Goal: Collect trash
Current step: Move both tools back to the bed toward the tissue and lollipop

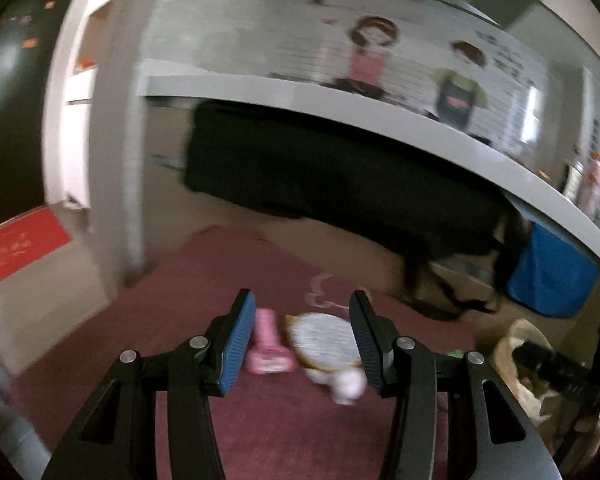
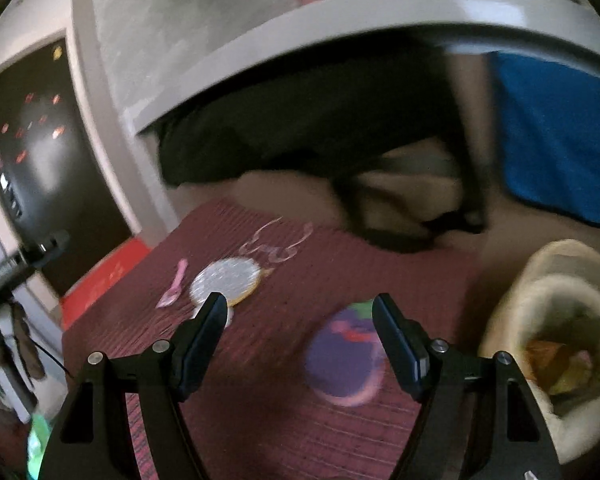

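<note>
Both views are motion-blurred. My left gripper [image 1: 302,340] is open above a maroon mat [image 1: 180,320]. Between and below its fingers lie a pink plastic piece [image 1: 266,344] and a round white foil lid [image 1: 324,340] with a small white lump [image 1: 348,388] beside it. My right gripper [image 2: 298,344] is open and empty above the mat [image 2: 260,420]. A round purple lid [image 2: 344,360] lies between its fingers. The foil lid [image 2: 224,280] and the pink piece [image 2: 174,284] lie further left. A cream bin [image 2: 556,300] holding wrappers stands at the right.
A white desk [image 1: 340,100] with a black chair [image 1: 320,176] under it stands behind the mat. A blue box [image 2: 556,132] sits under the desk at the right. A clear plastic scrap [image 2: 276,244] lies on the mat. The bin also shows in the left wrist view [image 1: 516,344].
</note>
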`<state>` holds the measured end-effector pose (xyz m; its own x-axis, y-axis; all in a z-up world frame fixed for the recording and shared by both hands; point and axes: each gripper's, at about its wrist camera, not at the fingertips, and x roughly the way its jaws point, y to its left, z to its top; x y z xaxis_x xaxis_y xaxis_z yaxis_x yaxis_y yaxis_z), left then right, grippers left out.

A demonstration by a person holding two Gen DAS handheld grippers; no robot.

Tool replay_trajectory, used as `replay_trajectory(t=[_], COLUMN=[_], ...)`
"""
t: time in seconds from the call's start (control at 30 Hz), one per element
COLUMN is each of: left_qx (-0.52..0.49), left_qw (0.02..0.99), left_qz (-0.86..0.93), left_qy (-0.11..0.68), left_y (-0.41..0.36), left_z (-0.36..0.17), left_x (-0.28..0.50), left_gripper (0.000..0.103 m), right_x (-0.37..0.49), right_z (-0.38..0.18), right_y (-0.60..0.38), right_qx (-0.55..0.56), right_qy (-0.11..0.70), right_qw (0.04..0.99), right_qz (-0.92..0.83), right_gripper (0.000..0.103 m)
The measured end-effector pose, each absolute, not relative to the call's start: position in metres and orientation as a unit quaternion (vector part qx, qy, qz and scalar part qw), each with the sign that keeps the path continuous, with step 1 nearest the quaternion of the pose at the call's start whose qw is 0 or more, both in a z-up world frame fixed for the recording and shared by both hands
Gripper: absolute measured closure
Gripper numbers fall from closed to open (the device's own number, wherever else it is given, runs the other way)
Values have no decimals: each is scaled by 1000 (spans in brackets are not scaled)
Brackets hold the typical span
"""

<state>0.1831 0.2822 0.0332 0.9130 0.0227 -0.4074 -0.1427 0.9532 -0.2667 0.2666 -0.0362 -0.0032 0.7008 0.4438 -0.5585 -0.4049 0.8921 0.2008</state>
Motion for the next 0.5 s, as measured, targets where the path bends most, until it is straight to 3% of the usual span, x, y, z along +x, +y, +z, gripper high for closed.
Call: replay_trajectory(t=[0.23,0.5], left_qx=[-157,-201], left_qw=[964,950], left_qz=[97,83], left_qy=[192,222], left_y=[348,379], left_z=[28,-16], left_x=[152,162], left_gripper=[53,53], right_x=[278,312], right_z=[-40,-83], right_y=[61,138], right_qx=[-40,-98], right_qy=[354,403], right_qw=[892,867], right_qz=[278,274], right_gripper=[30,33])
